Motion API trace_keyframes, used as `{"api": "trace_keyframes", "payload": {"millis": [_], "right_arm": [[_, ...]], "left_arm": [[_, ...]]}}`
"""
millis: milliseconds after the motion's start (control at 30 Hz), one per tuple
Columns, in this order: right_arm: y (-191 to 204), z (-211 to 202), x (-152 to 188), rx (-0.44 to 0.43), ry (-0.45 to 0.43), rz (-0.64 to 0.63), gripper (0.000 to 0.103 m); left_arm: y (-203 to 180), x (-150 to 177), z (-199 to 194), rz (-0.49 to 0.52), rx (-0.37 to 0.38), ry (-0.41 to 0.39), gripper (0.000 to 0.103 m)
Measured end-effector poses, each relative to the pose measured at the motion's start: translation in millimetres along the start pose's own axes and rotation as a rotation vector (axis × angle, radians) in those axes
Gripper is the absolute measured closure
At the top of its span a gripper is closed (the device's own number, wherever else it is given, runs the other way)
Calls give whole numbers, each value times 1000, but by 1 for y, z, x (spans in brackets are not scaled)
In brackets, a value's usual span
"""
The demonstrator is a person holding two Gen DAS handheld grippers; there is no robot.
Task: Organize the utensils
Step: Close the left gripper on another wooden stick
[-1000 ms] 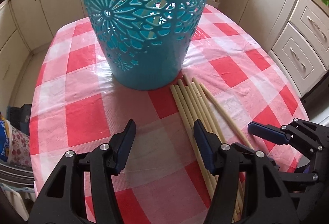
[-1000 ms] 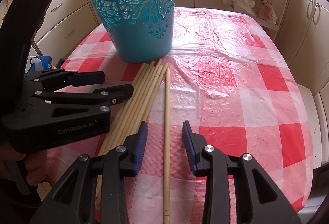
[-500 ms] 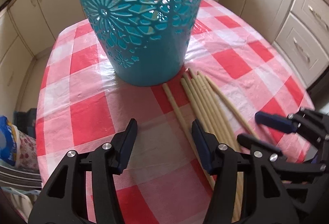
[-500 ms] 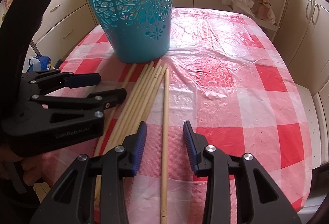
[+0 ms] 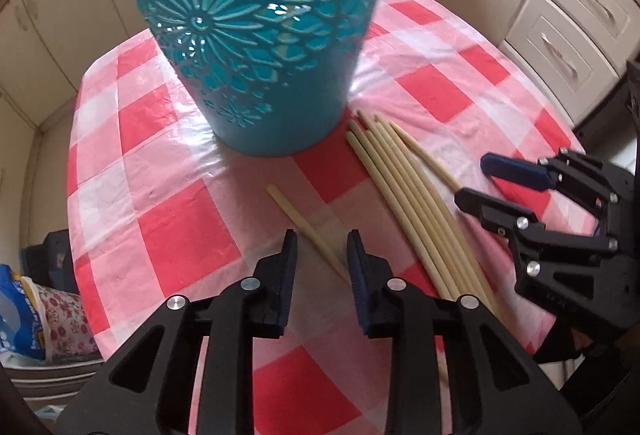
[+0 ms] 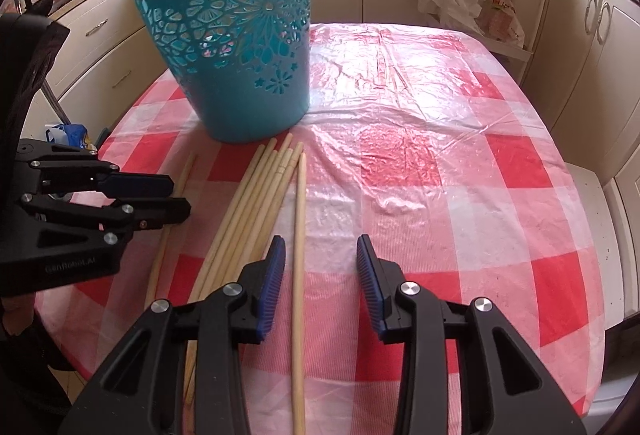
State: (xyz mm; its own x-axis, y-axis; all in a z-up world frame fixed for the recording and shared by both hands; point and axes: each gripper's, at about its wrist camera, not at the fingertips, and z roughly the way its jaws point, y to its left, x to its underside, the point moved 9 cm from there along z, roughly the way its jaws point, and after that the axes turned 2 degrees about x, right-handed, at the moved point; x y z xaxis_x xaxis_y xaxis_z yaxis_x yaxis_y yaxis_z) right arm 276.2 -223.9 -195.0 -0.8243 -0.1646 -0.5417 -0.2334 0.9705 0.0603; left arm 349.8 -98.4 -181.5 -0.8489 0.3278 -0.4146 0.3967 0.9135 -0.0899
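Observation:
A teal cut-out basket [image 5: 256,35] stands upright on the checked tablecloth; it also shows in the right wrist view [image 6: 236,47]. Several long wooden chopsticks [image 5: 404,191] lie bundled in front of it, also in the right wrist view [image 6: 256,203]. One chopstick [image 5: 304,223] lies apart to the left, between the fingers of my left gripper [image 5: 322,255], whose jaws are narrowed around it but not touching it. That chopstick [image 6: 172,219] runs under my left gripper [image 6: 160,195]. Another single chopstick [image 6: 298,267] lies between the jaws of my open right gripper [image 6: 320,263].
The table [image 6: 460,195] has a red and white checked cloth under clear plastic. Cream cabinets [image 5: 568,19] surround it. A rack with plastic bags [image 6: 472,3] stands behind the table. My right gripper [image 5: 516,187] shows at the right in the left wrist view.
My left gripper has moved left, drawn one chopstick out of the bundle and narrowed its jaws around it. My right gripper has opened wider and shifted slightly.

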Motion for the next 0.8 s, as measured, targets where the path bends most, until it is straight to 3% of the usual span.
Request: {"api": "trace_keyframes", "payload": {"millis": [167,233,300,333,467,700,800], "right_arm": [[5,8,-10,30,-8,-29,66],[7,7,-10,26,5,-39,82],[8,5,-6,6,37,-35,94],[9,4,-3,-17,50,-23,96],[7,-1,2,-82,84,26,96],[5,5,-7,-39,44,3,89],[6,7,-10,-8,33,-29,89]], "left_arm": [[12,-14,6,-37,-49,-40,76],[8,-15,7,0,-58,-47,81],[-3,-11,6,75,-27,-44,93],[-10,-7,4,134,0,-34,95],[-17,2,-2,223,47,-4,98],[-11,-4,-4,178,21,-13,97],[-8,-3,-3,186,-24,-11,94]]}}
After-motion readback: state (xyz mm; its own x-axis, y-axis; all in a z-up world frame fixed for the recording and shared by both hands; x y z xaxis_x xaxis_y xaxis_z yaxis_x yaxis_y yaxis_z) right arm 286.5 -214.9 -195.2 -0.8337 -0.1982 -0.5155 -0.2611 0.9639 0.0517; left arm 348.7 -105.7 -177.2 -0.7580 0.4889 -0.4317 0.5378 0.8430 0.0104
